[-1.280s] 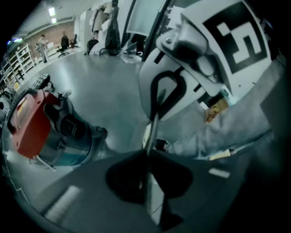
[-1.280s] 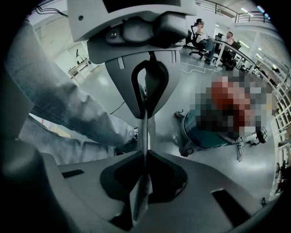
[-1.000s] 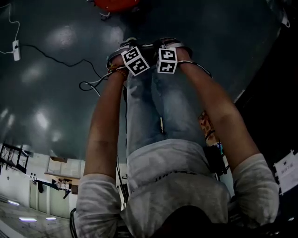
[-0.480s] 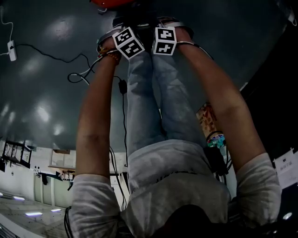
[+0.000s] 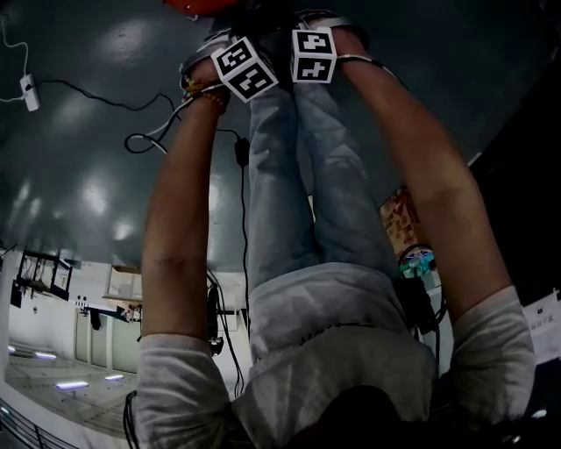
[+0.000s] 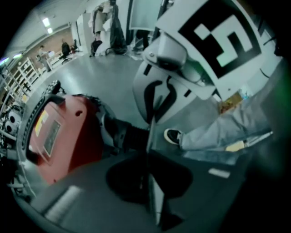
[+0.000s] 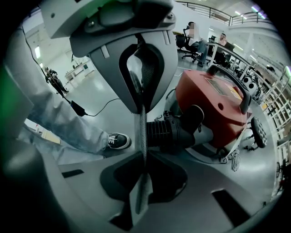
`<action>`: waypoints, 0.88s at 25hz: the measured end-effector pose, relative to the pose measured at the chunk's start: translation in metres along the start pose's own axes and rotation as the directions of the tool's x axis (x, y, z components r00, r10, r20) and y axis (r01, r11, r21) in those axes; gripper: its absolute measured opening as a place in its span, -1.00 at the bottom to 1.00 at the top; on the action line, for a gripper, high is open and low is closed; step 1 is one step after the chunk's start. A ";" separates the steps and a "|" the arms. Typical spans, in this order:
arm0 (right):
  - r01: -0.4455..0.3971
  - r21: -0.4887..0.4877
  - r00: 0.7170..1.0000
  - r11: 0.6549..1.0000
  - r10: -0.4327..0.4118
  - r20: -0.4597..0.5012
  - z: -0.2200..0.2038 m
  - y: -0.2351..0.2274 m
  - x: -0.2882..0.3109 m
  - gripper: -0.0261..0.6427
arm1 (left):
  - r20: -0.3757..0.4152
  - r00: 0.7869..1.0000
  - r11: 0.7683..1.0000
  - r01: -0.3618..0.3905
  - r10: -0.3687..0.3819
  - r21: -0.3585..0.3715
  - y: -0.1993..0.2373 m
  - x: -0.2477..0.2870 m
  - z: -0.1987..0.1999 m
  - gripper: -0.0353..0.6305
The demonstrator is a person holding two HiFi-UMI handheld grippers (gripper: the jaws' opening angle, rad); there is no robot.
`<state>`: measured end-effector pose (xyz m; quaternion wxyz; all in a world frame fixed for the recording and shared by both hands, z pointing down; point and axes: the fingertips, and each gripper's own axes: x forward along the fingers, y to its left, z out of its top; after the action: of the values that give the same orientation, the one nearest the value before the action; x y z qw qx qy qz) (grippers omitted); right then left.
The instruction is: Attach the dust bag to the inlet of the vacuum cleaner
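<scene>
The red vacuum cleaner (image 7: 218, 109) stands on the grey floor, and its black ribbed hose end (image 7: 168, 132) points toward the grippers. It also shows in the left gripper view as a red body (image 6: 63, 136) with the black hose end (image 6: 122, 134), and as a red sliver (image 5: 206, 5) at the top of the head view. My left gripper (image 6: 149, 136) and right gripper (image 7: 142, 123) face each other tip to tip just in front of the hose end. Both are shut, with nothing clearly between the jaws. No dust bag shows in any view.
The person bends over, legs in jeans and a dark shoe (image 7: 116, 141) close by the grippers. A black cable with an adapter (image 7: 75, 108) lies on the floor. A white power strip (image 5: 31, 92) lies far left. Shelves and people sit in the background.
Both grippers have moved farther from the body toward the vacuum, rising to the top edge of the head view. They stay side by side and shut.
</scene>
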<state>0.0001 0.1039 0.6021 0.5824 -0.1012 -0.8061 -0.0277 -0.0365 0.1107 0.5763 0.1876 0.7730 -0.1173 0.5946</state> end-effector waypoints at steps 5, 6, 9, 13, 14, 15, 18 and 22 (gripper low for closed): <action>0.006 -0.003 1.000 1.000 -0.006 -0.001 0.005 -0.006 -0.009 -0.82 | -0.010 1.000 1.000 0.011 -0.011 0.009 0.009 -0.008 0.001 -0.80; 0.011 -0.013 1.000 1.000 -0.011 0.001 0.008 -0.006 -0.012 -0.82 | -0.008 1.000 1.000 0.014 -0.014 -0.007 0.010 -0.007 -0.002 -0.80; 0.012 -0.022 1.000 1.000 -0.012 0.005 0.018 -0.004 -0.016 -0.82 | -0.008 1.000 0.999 0.016 -0.016 -0.051 0.008 -0.003 -0.015 -0.80; -0.021 0.037 1.000 0.999 0.021 0.004 0.010 -0.012 -0.003 -0.81 | -0.029 0.999 1.000 -0.016 0.017 0.011 0.017 -0.006 -0.006 -0.80; -0.024 0.054 1.000 0.998 0.024 0.003 0.006 -0.012 -0.001 -0.81 | -0.029 0.999 0.999 -0.021 0.022 0.033 0.019 -0.008 0.000 -0.80; -0.024 0.070 1.000 0.997 0.024 -0.001 0.004 -0.010 0.000 -0.81 | -0.028 0.999 0.998 -0.023 0.024 0.050 0.019 -0.009 0.004 -0.80; -0.001 0.070 1.000 0.998 0.003 -0.030 0.005 -0.007 -0.004 -0.81 | -0.035 0.999 0.998 -0.015 0.018 0.065 0.017 -0.003 0.001 -0.81; 0.034 0.017 0.999 0.999 -0.033 -0.040 0.010 -0.009 -0.011 -0.81 | -0.055 0.999 0.999 -0.002 0.004 0.037 0.015 0.008 -0.010 -0.81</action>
<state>-0.0074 0.0951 0.5889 0.5987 -0.0820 -0.7961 -0.0322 -0.0494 0.1016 0.5880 0.1757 0.7596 -0.1023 0.6178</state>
